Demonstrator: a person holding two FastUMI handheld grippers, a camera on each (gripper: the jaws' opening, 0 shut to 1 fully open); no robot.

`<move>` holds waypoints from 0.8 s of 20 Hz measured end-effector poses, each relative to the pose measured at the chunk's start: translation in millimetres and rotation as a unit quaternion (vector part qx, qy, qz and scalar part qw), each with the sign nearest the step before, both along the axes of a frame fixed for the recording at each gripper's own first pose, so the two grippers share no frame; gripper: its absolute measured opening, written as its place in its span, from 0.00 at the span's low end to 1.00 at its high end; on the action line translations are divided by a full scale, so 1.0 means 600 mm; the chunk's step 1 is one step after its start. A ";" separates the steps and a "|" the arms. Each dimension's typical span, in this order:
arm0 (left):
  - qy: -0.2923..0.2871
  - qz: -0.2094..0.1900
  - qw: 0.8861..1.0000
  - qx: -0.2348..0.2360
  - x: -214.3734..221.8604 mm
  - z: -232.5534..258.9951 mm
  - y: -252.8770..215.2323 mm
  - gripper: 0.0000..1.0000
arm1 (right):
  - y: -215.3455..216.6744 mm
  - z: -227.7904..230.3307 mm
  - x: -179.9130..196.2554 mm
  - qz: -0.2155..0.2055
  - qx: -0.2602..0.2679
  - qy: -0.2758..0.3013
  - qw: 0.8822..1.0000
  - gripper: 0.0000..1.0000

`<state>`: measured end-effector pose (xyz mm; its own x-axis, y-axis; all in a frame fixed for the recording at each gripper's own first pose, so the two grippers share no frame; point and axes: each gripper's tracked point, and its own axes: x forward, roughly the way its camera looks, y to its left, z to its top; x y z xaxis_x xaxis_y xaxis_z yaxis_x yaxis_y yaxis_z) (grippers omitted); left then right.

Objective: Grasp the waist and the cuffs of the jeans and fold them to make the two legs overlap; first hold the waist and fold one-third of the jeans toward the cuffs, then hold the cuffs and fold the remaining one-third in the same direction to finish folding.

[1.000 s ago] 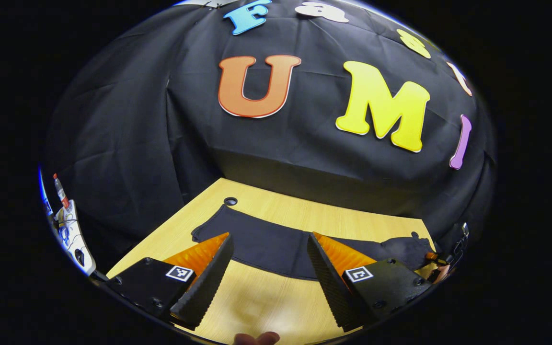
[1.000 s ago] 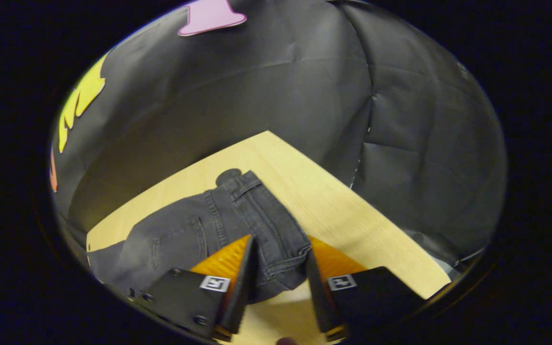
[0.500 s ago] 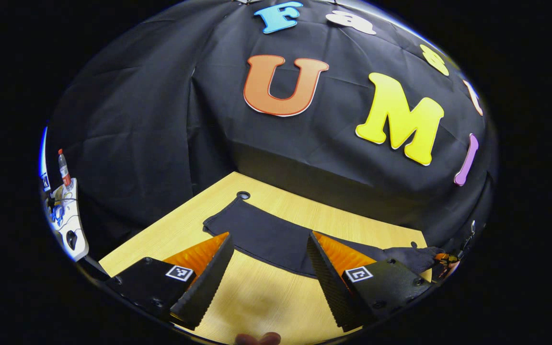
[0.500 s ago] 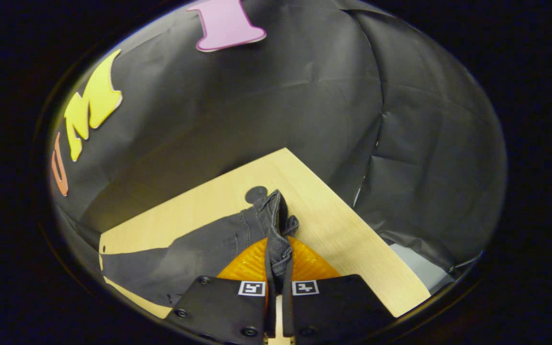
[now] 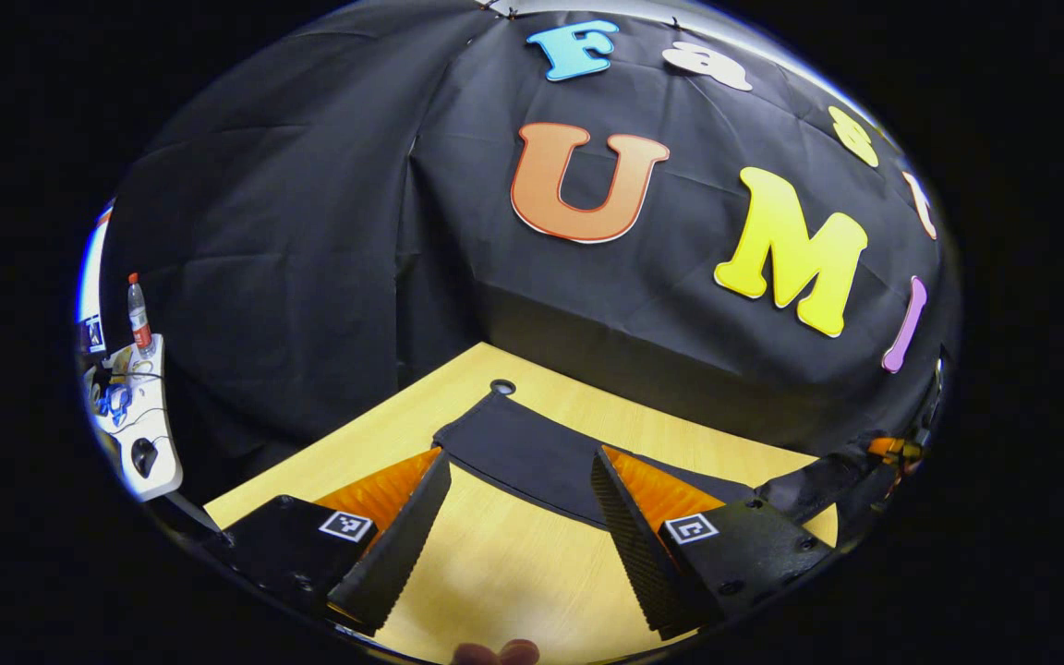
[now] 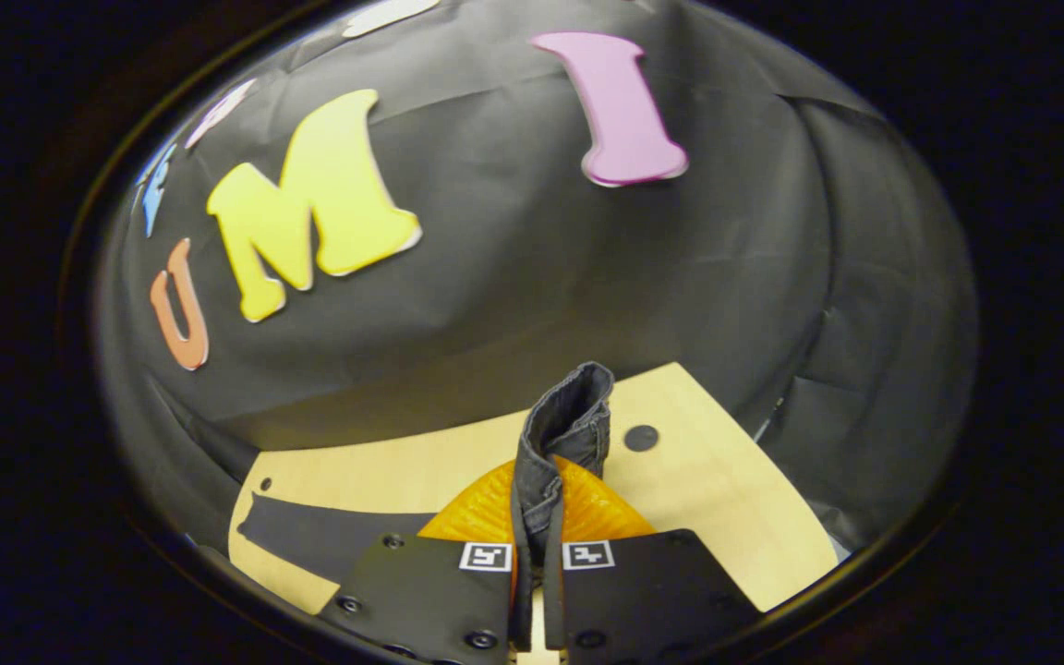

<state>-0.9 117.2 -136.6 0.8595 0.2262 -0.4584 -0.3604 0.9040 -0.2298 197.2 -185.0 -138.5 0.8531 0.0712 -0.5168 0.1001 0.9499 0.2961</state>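
Observation:
Dark grey jeans lie stretched across the wooden table. My left gripper is open just above the table, short of the cuff end, with bare wood between its fingers. My right gripper is shut on the jeans' waist, which stands up in a bunched fold above the jaws and is raised off the table. The rest of the jeans trails flat to the left in the right gripper view. At the far right of the left gripper view, the right gripper holds the raised waist.
A round hole in the table sits by the cuff corner, and another hole lies near the waist. A white stand with a bottle stands off the table's left. The black cloth wall runs close behind the table.
My right gripper has shut on the waist and lifted it off the table, turning left. The left gripper stayed open and shifted slightly, with the cuff end now nearer between its fingers.

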 end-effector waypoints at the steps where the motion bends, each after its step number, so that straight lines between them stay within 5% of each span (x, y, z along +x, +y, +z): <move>1: -0.003 0.001 1.000 -0.002 -0.005 0.001 0.009 0.99 | 0.037 0.017 0.001 0.014 -0.002 -0.006 1.000 0.02; 6: -0.010 0.016 1.000 0.012 -0.044 -0.001 0.057 0.99 | 0.275 0.033 0.002 0.113 -0.006 -0.016 0.993 0.06; 10: -0.005 0.031 0.999 0.030 -0.085 -0.009 0.094 0.99 | 0.451 -0.046 -0.012 0.178 -0.014 0.017 0.984 0.06; 16: 0.016 0.070 0.997 0.025 -0.142 -0.037 0.147 0.99 | 0.576 -0.204 -0.037 0.206 -0.030 0.093 0.974 0.05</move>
